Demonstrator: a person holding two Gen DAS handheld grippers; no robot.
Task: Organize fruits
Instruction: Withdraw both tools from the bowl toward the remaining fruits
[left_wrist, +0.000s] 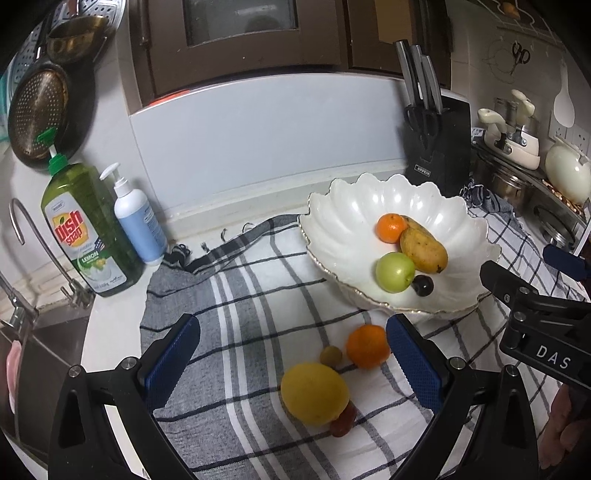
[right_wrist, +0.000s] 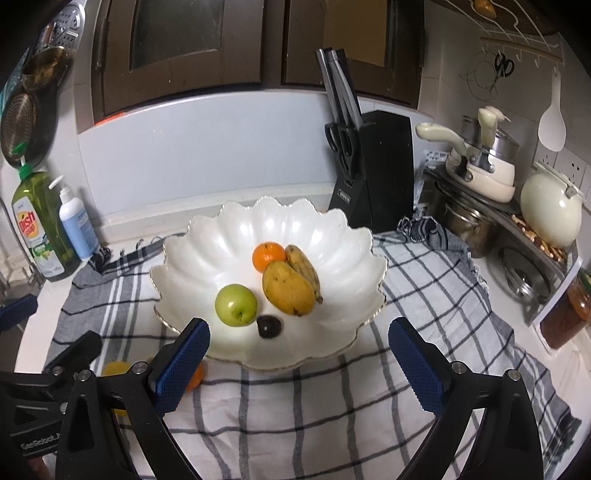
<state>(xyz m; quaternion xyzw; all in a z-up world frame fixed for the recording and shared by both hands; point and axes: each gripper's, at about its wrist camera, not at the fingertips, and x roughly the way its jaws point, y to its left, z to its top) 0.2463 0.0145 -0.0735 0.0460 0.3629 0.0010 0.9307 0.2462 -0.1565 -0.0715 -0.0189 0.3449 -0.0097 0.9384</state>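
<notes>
1. Kitchen counter space is covered by a grey-and-white checked cloth (left_wrist: 258, 295), on which a white scalloped ceramic bowl (right_wrist: 229, 229) is set.
2. Behind the round yellow lemon (left_wrist: 314, 393), a small red fruit (left_wrist: 343, 421) is half hidden; a small olive-green fruit (left_wrist: 330, 355) is too blurred to identify.
3. Between the spread, empty fingers of the left gripper (left_wrist: 293, 365), the lemon and a loose round orange (left_wrist: 367, 346) are seen.
4. Beyond the spread, empty right gripper (right_wrist: 299, 365), a green apple (right_wrist: 235, 305), yellow mango (right_wrist: 288, 293), dark plum (right_wrist: 269, 326) and small tangerine (right_wrist: 269, 257) are held in the bowl.

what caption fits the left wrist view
Open left gripper above yellow lemon beside white scalloped bowl.
</notes>
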